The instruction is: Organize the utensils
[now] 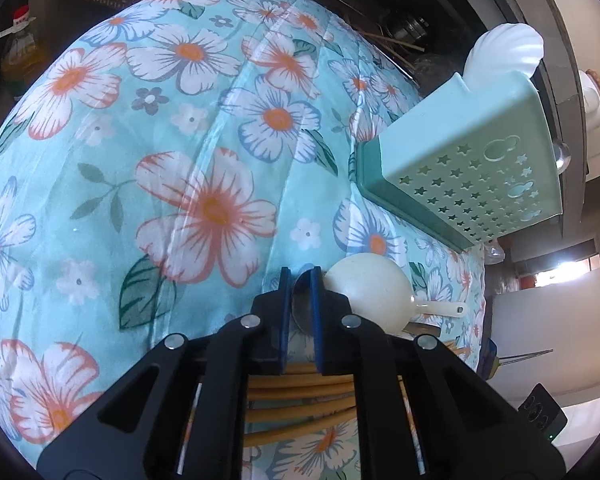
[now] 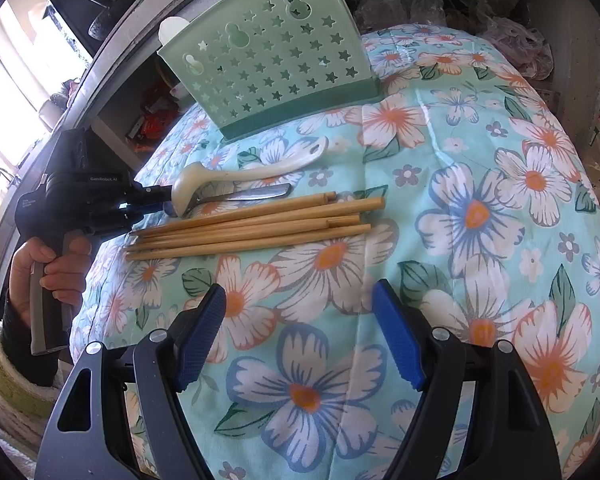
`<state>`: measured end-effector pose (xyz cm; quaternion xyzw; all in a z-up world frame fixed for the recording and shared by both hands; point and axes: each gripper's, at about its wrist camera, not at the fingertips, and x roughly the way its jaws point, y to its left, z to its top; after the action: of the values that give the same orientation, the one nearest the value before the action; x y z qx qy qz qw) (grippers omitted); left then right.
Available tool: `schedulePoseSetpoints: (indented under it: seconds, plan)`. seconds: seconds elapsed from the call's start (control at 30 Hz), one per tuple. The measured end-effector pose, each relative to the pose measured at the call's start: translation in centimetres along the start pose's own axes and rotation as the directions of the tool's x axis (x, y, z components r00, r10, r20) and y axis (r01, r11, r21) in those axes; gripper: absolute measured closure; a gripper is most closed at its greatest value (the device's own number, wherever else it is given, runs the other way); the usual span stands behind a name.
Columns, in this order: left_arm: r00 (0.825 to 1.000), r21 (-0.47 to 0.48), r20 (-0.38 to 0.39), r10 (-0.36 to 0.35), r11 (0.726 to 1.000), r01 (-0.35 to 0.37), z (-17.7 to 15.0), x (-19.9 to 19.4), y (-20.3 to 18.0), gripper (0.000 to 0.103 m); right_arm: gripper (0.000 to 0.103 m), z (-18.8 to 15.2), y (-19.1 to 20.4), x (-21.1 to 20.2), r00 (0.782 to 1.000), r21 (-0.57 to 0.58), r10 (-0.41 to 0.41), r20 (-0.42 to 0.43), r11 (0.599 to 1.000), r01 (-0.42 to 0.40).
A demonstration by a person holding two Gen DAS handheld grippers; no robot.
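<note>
The metal spoon (image 1: 305, 307), likely hard, light and slippery, was gripped at its bowl by the left gripper (image 1: 300, 280) on the table (image 2: 480, 140), while the right gripper (image 2: 300, 336) was held open.

Mint star-punched holder (image 2: 268, 60), floral tablecloth (image 2: 480, 208)

Two close wrist views, facing oppositely, sharing utensil holder (image 1: 464, 160)

left tongs (image 1: 300, 280): nearly closed, low, level | right tongs (image 2: 300, 320): spread wide, hovering | left hand (image 2: 48, 272): gripping handle
</note>
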<state>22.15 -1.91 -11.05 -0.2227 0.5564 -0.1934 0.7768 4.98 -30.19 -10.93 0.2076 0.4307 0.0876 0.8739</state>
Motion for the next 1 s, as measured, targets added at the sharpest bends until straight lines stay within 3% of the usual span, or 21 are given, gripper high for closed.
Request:
schedulePoseSetpoints:
  seconds: [0.17, 0.43, 0.53, 0.7, 0.8, 1.0]
  plan:
    - [0.999, 0.012, 0.031, -0.007, 1.0, 0.007, 0.1, -0.4, -0.2, 0.1, 0.03, 0.4, 0.4, -0.5, 1.0, -0.026, -0.005, -0.007, 1.0, 0.005]
    - [0.997, 0.072, 0.077, 0.014, 0.997, -0.02, -0.1, -0.9, -0.6, 0.101, 0.051, 4.0, 4.7, -1.9, 0.997, -0.239, 0.022, 0.073, 0.971, -0.004]
    - [0.996, 0.089, 0.085, 0.019, 0.996, -0.026, -0.1, -0.9, -0.8, 0.101, 0.057, 5.6, 7.0, -0.8, 0.997, -0.377, 0.019, 0.071, 0.926, 0.009]
    - [0.996, 0.111, 0.091, 0.016, 0.993, -0.026, -0.1, -0.9, -0.9, 0.1, 0.065, 7.0, 10.4, 2.9, 0.999, -0.61, -0.032, 0.018, 0.791, 0.036]
    - [0.997, 0.104, 0.082, 0.002, 0.995, -0.011, 0.0, -0.7, -0.5, 0.1, 0.071, 7.5, 11.2, 5.2, 0.996, -0.687, -0.086, -0.021, 0.725, 0.048]
    - [0.997, 0.096, 0.071, -0.018, 0.995, 0.011, -0.1, -0.6, -0.1, 0.1, 0.077, 8.0, 11.4, 8.4, 0.985, -0.751, -0.141, -0.104, 0.66, 0.015]
